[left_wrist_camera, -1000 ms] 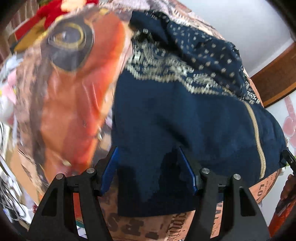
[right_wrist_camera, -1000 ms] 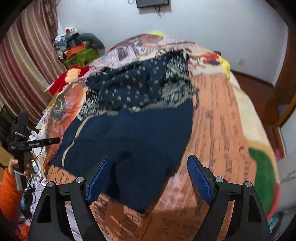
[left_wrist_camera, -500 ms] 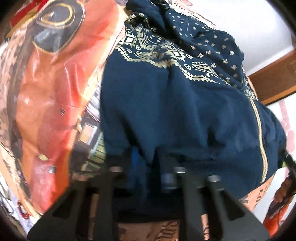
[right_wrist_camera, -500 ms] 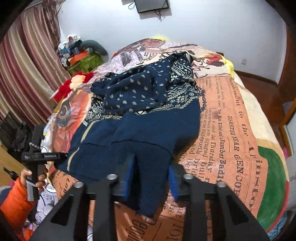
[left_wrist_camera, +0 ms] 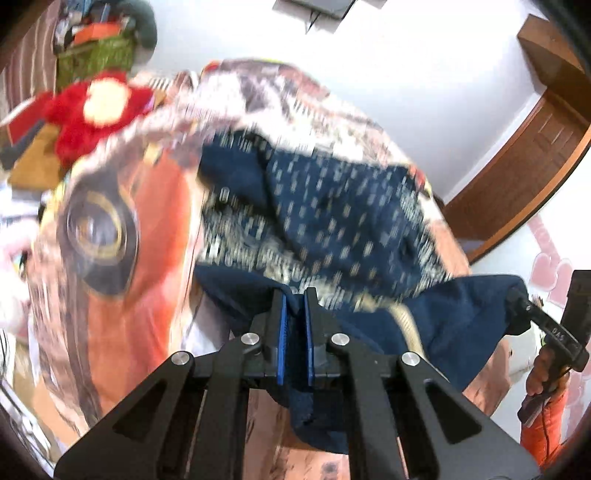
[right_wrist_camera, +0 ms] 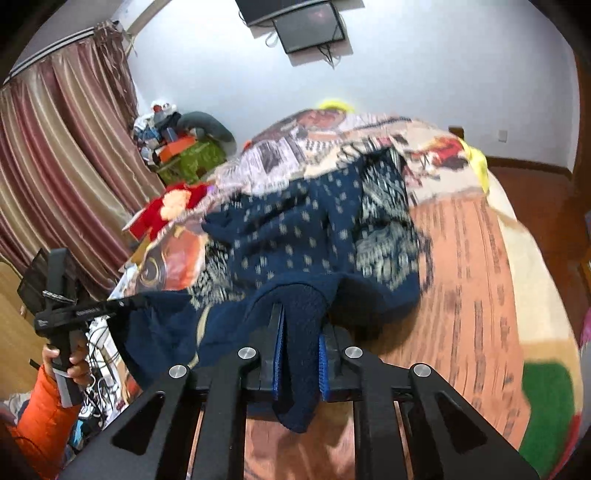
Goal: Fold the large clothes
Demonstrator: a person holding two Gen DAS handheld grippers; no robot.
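A large navy garment (left_wrist_camera: 332,206) with cream dots and patterned bands lies bunched on the bed; in the right wrist view the garment (right_wrist_camera: 295,229) spreads across the cover. My left gripper (left_wrist_camera: 294,291) is shut on a fold of its plain navy hem, which hangs below the pads. My right gripper (right_wrist_camera: 299,317) has a thicker fold of the hem between its blue pads, and its jaws are still closing on it. Each view shows the other gripper pinching the same edge: the right gripper (left_wrist_camera: 517,295) and the left gripper (right_wrist_camera: 125,303). The hem stretches between them, lifted off the bed.
The bed cover (right_wrist_camera: 472,277) is orange newsprint with a big eye print (left_wrist_camera: 99,232). A red plush toy (right_wrist_camera: 170,206) lies at the bed's far left. Curtains (right_wrist_camera: 55,166), a cluttered pile (right_wrist_camera: 177,147), a wall screen (right_wrist_camera: 306,26) and a wooden door (left_wrist_camera: 535,147) surround it.
Both grippers went from open around the garment's near edge to closed on it. Both then rose, lifting the hem off the bed cover.
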